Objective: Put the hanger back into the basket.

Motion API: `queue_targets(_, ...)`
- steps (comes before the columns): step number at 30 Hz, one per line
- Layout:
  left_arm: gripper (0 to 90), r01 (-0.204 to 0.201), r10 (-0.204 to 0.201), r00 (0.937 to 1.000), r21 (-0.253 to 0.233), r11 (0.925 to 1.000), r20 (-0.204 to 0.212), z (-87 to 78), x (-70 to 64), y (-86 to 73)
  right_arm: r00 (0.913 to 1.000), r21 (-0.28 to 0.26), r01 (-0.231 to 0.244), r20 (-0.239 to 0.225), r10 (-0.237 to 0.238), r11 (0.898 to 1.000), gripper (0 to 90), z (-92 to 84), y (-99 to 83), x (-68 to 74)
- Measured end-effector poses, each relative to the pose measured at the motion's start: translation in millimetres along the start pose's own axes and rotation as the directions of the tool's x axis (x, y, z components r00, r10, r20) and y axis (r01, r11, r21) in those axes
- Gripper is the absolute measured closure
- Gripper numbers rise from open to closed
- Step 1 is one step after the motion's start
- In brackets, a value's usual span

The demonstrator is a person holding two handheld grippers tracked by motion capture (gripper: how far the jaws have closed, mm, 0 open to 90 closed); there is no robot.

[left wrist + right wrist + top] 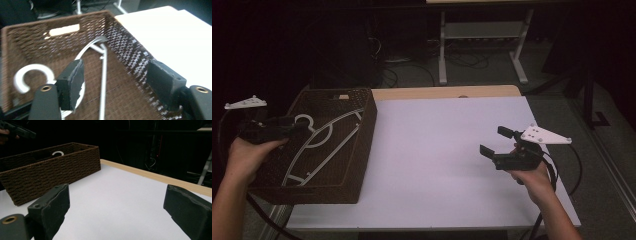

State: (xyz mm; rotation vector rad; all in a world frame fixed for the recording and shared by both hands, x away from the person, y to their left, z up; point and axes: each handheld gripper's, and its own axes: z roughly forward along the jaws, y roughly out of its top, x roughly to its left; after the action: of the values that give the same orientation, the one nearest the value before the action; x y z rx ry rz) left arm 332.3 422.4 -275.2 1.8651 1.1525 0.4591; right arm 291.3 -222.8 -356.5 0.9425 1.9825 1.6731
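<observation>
1. Where the brown woven basket (362, 150) sits on the left end of the white counter (447, 150), a white plastic clothes hanger (319, 147) lies flat on its floor, its hook toward the basket's left rim and its far shoulder reaching toward the far right corner.
2. The left gripper (287, 127) hangs over the basket's left rim in the high view, held in the person's left hand (247, 155), with its grey three-cornered plate (246, 103) standing out to the left.
3. Seen in the left gripper view, the left gripper (115, 80) is released: its jaws stand apart and grasp nothing.
4. That view shows the hanger (103, 82) beneath the gap, its hook (31, 75) curling just left of the left jaw and one straight arm running down between the two jaws without touching either pad.
5. The basket's far wall carries a cut-out handle slot (64, 30), through which pale wood shows.
6. The right gripper (498, 142) is held above the right part of the counter in the person's right hand (532, 175), well apart from the basket, and points toward it.
7. Seen in the right gripper view, the right gripper (117, 202) is also released, with wide jaws and only bare counter between them.
8. From there the basket (50, 175) stands at the left, with the white curve of the hook (58, 153) peeking above its rim.
9. A pale wooden edge (150, 176) borders the far side of the counter.
</observation>
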Motion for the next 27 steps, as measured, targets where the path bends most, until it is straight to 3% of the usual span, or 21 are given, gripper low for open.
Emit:
queue_targets(5, 20.0, -0.022, 0.027, 0.9983, -0.089, 0.9958, 0.051, 3.8, -26.4, 3.8, 0.9999, -0.009, 0.011, -0.002, -0.011, 1.000, 6.0, -1.1, 3.9, 2.5)
queue_targets(6, 18.8, -0.022, 0.027, 0.9983, -0.089, 0.9958, 0.051, 3.8, -26.4, 3.8, 0.9999, -0.009, 0.012, -0.003, -0.012, 1.000, 6.0, -1.4, 4.9, 3.1)
queue_targets(8, 16.6, -0.040, 0.049, 0.9963, -0.123, 0.9916, 0.070, 6.8, -41.4, 4.8, 0.9999, -0.014, 0.012, -0.006, -0.012, 1.000, 6.0, -2.4, 7.0, 4.4)
queue_targets(13, 13.3, -0.066, 0.084, 0.9907, -0.154, 0.9858, 0.107, 11.9, -60.6, 4.4, 0.9998, -0.023, 0.015, -0.010, -0.016, 1.000, 5.9, -4.3, 11.3, 6.0)
queue_targets(15, 13.1, -0.076, 0.102, 0.9850, -0.177, 0.9813, 0.139, 16.8, -74.7, 2.0, 0.9997, -0.031, 0.018, -0.015, -0.018, 0.999, 5.8, -4.8, 14.0, 6.4)
queue_targets(20, 12.9, -0.088, 0.127, 0.9759, -0.215, 0.9726, 0.177, 22.5, -93.2, -0.8, 0.9996, -0.031, 0.017, -0.022, -0.018, 0.999, 5.8, -5.2, 17.5, 8.2)
queue_targets(21, 12.9, -0.094, 0.143, 0.9698, -0.237, 0.9671, 0.198, 24.9, -101.9, -1.3, 0.9995, -0.036, 0.021, -0.025, -0.022, 0.999, 5.8, -5.0, 18.3, 8.4)
queue_targets(27, 12.9, -0.093, 0.167, 0.9563, -0.293, 0.9516, 0.240, 35.9, -118.7, -4.2, 0.9990, -0.039, 0.032, -0.031, -0.033, 0.999, 5.6, -5.7, 23.1, 10.0)
